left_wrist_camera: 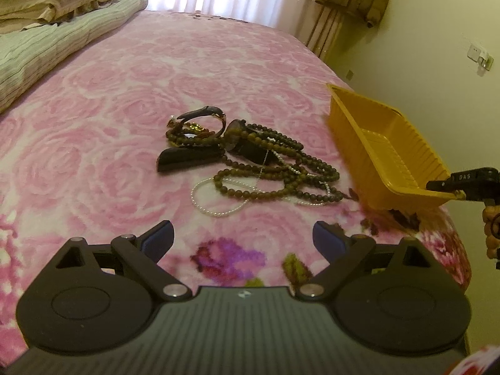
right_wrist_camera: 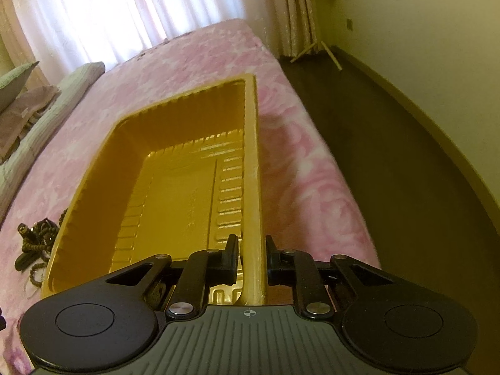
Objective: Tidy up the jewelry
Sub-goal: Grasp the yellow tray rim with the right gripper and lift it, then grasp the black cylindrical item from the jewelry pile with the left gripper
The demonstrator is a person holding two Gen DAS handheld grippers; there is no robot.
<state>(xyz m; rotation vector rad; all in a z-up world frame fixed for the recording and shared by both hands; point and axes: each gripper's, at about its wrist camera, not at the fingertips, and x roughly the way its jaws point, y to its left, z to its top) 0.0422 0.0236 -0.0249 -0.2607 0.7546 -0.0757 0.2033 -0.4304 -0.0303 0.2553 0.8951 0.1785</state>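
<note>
Yellow thin-plastic tray [right_wrist_camera: 93,193], light and flexy, sits tilted at the bed [left_wrist_camera: 125,78] edge, right gripper [right_wrist_camera: 250,253] clamped on its rim wall. Tangled beads [left_wrist_camera: 250,168] lie mid-bed just left of it: limp, snaggy, so pinch one strand. Left gripper [left_wrist_camera: 243,237] is wide open, empty.

Our left gripper [left_wrist_camera: 243,240] has a grey ribbed body with a small crosshair mark at its front edge, flanked by two round black discs. Black linkage arms pinned with silver screws run out to fingers faced with blue pads [left_wrist_camera: 159,240]. Our right gripper [right_wrist_camera: 250,261] has the same grey ribbed body, crosshair mark, black discs and silver screws, but its fingers [right_wrist_camera: 229,257] are all black.
</note>
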